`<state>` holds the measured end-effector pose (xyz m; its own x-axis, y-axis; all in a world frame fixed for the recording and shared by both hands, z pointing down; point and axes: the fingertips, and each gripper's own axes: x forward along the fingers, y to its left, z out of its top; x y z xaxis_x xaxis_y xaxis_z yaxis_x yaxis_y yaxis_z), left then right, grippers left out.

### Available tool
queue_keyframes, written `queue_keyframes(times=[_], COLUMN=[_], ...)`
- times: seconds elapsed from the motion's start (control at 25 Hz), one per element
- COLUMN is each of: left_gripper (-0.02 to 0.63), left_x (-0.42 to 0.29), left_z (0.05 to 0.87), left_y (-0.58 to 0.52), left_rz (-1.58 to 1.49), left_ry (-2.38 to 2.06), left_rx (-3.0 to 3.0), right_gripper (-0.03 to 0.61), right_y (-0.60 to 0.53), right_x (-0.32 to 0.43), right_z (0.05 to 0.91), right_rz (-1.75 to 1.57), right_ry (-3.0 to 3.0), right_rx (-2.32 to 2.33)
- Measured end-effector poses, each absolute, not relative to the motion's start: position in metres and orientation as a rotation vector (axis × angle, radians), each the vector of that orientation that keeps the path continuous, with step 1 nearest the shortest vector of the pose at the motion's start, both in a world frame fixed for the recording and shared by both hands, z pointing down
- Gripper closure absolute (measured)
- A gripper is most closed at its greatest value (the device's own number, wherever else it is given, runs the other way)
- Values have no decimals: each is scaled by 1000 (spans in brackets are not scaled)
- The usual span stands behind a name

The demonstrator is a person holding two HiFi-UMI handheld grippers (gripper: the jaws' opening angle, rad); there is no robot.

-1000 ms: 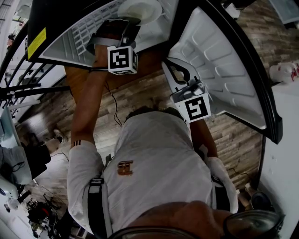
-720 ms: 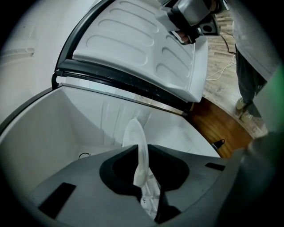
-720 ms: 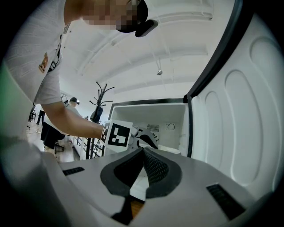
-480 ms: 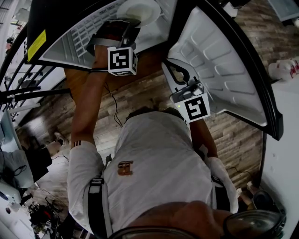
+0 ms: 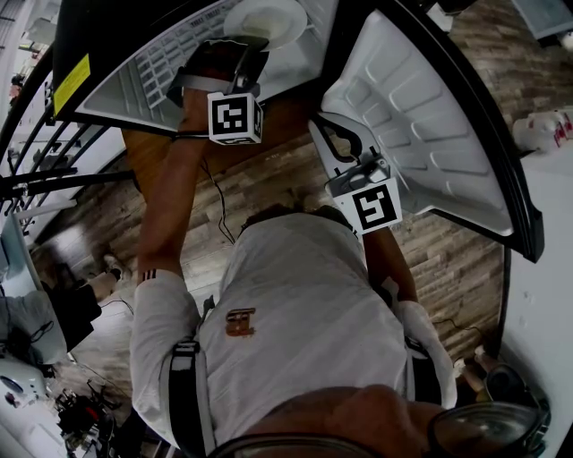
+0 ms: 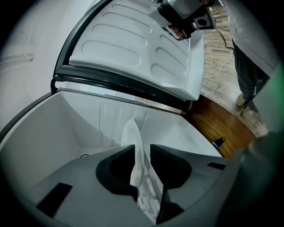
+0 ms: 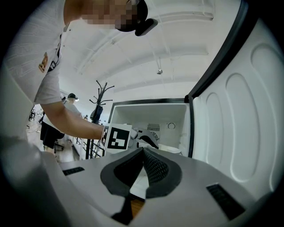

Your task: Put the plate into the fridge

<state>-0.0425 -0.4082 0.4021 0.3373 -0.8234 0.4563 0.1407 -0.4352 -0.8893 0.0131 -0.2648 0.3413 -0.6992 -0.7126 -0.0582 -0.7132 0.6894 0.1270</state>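
My left claw [image 6: 143, 150], its jaws having just opened, has the plate [image 6: 132, 133] edge-on between them, reaching straight ahead inside the fridge [image 6: 40, 142], so I'd back straight out, while my right claw [image 7: 143, 154] hangs closed and empty beside the door [image 7: 248, 115].

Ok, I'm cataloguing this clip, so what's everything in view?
fridge: one, black outside, white inside, open
fridge door: one, white lining, swung open on the right
plate: one, white, inside the fridge
floor: one, brown wood planks, around the fridge
coat stand: one, black, left of the fridge in the right gripper view
left gripper: one, grey, reaching into the fridge; jaws have just been opening, plate between them
right gripper: one, grey, beside the door; jaws shut, nothing between them
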Motion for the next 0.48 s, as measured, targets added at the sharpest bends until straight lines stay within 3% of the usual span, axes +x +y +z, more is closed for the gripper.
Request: queue_keyframes(times=[0.48], left_gripper=[476], left_x=[-42], left_z=[388], left_y=[-391], left_rz=[-1159], left_ry=[676], left_rx=[-1659], right_gripper=[546], right_y=[-261], right_x=[7], right_z=[343], right_rz=[210], right_ry=[2892], right_rx=[-1209])
